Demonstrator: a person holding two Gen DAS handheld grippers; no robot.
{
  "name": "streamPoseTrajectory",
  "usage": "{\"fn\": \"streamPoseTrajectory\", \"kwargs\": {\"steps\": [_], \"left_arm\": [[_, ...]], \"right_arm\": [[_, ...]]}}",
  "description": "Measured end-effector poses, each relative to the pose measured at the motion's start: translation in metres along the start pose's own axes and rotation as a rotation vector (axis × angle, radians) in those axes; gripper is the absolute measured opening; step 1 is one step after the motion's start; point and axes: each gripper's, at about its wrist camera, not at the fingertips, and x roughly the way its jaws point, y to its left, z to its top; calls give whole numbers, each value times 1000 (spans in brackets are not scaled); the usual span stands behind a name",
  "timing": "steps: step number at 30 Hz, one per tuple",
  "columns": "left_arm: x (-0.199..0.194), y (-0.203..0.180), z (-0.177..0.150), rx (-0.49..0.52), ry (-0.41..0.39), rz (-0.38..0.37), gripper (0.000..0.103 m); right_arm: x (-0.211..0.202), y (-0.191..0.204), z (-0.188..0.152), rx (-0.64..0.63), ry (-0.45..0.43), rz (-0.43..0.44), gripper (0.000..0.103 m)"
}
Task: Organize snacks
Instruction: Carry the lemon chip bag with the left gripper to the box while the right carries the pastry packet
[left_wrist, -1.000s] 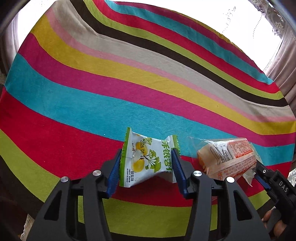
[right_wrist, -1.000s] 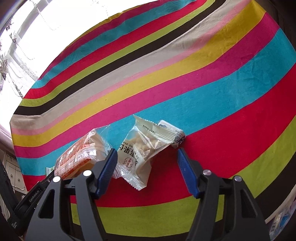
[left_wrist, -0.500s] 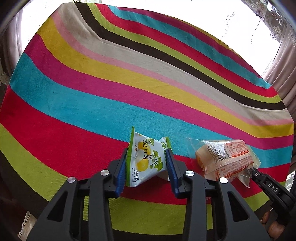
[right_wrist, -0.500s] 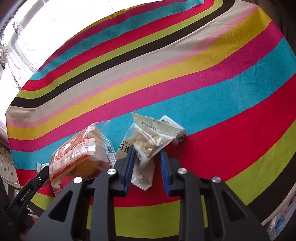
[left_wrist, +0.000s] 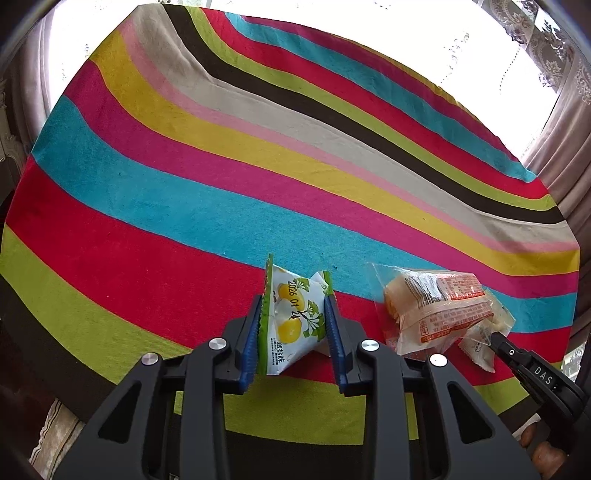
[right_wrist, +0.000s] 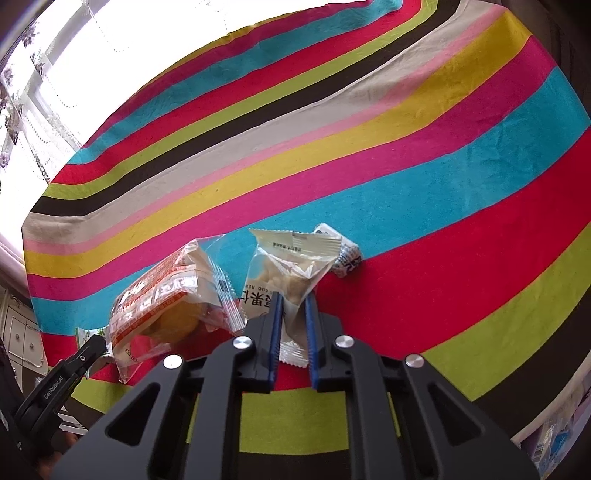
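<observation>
My left gripper (left_wrist: 293, 306) is shut on a green and white snack packet with yellow fruit print (left_wrist: 291, 317) and holds it above the striped cloth. My right gripper (right_wrist: 294, 301) is shut on a clear and white nut snack packet (right_wrist: 291, 266), also lifted; in the left wrist view this gripper (left_wrist: 491, 338) shows at the right edge. A clear packet with orange print holding a yellow cake (left_wrist: 439, 310) lies between them; it also shows in the right wrist view (right_wrist: 166, 299). A small blue and white packet (right_wrist: 345, 254) lies behind the nut packet.
The striped tablecloth (left_wrist: 221, 192) covers the whole table. Curtains and a bright window (left_wrist: 554, 55) stand beyond the far edge. The left gripper's side (right_wrist: 55, 384) shows at the lower left of the right wrist view. A cabinet (right_wrist: 18, 332) stands left.
Both grippers closed from open onto their packets, the left on the green packet and the right on the nut packet, and both packets have lifted off the cloth.
</observation>
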Motion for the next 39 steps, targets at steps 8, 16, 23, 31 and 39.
{"fn": "streamPoseTrajectory", "kwargs": {"steps": [8,16,23,31,39], "left_arm": [[-15,-1,-9,-15,-12,0,29],[-37,1,-19,-11,-22,-9,29],[-45,-2,-23,7,-33,-22,29],[-58,-24,-35,59,-26,-69,29],[-66,-66,-55,136,5,-136,29]], "right_arm": [[-26,-9,-8,7,-6,17,11],[-53,-14,-19,-16,-1,20,11],[-76,-18,-29,-63,-7,4,11],[-98,-35,-39,-82,-3,-31,11],[-121,-61,-45,-73,-15,-39,11]]}}
